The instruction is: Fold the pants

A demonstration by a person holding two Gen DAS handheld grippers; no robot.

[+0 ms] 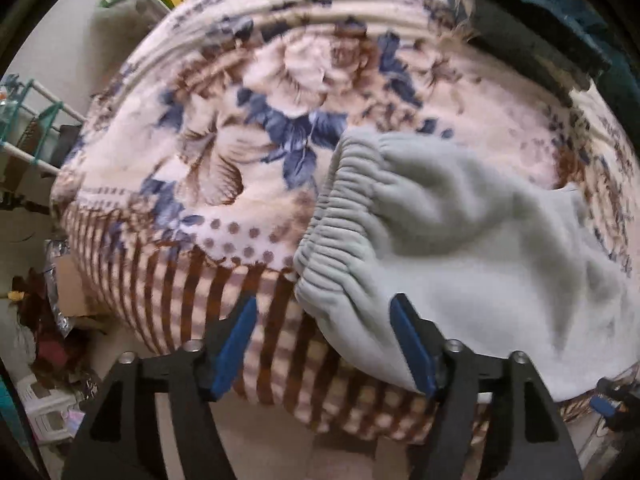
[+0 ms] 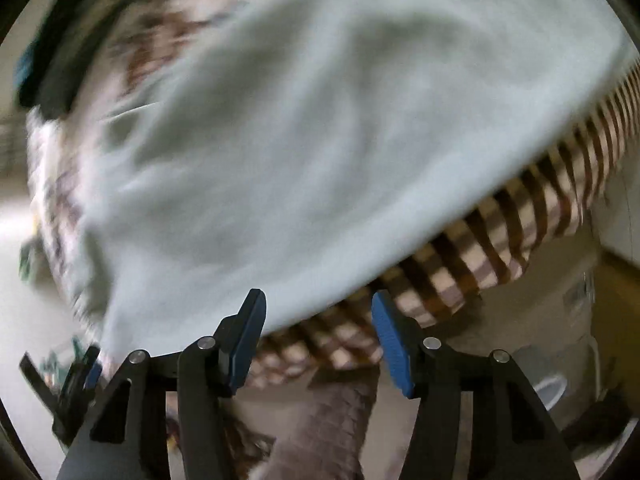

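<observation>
Left gripper (image 1: 324,344) above pants (image 1: 460,248), waistband (image 1: 340,216) leftward.

The bed (image 1: 120,208) wears a blanket (image 1: 280,80) printed with blue and brown flowers, a band of dots, and brown stripes along the near edge, which hangs over the side. In the left wrist view the stripes run between the jaws and just ahead of them. Grey pants (image 1: 460,248) lie directly on the blanket, ahead of the jaws and off to their right, the ribbed waistband (image 1: 336,216) nearest the gap; the pants' near edge reaches the blanket's edge by the right jaw. A dark cloth (image 1: 532,32) lies far ahead to the right. In the blurred right wrist view the pants (image 2: 300,140) fill the space ahead of the jaws, with stripes (image 2: 500,220) to their right.
</observation>
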